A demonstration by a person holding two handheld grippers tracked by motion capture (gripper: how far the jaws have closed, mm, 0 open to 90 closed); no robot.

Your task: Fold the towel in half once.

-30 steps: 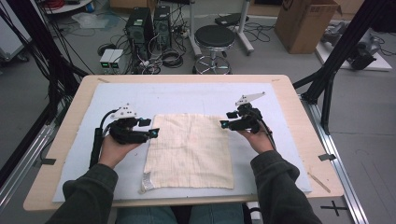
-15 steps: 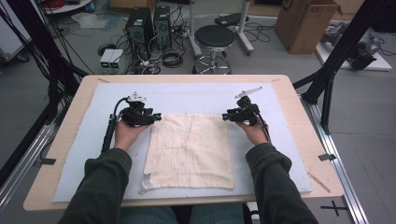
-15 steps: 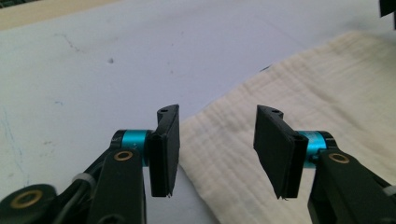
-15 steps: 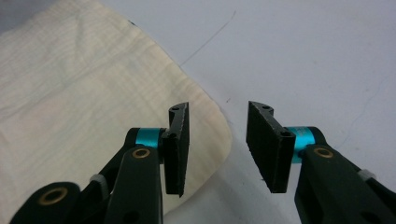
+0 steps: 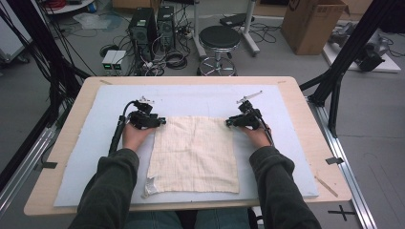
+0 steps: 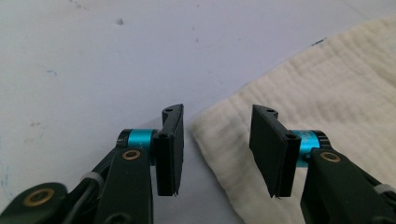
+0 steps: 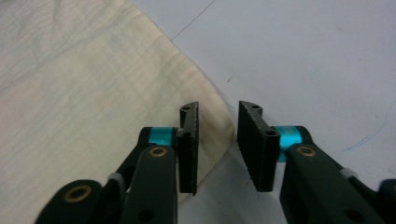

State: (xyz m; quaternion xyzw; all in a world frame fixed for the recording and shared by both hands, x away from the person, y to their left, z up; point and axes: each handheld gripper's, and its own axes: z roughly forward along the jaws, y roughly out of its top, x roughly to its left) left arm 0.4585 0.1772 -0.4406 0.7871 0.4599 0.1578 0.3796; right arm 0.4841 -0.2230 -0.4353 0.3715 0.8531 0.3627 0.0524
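We see a cream cloth [image 5: 193, 155] lying flat on the pale blue mat [image 5: 86, 162]. Its two far corners sit right at our grippers. The left gripper [image 6: 217, 149] has its jaws partly open, and they have just been closing, with a cloth corner between them, not yet squeezed. The right gripper [image 7: 217, 144] has a smaller gap, also just closing, around the other corner.

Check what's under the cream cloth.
The cream cloth lies flat on the pale blue mat, which shows on every side of it and covers the wooden table. Anything beneath the cloth itself is covered.
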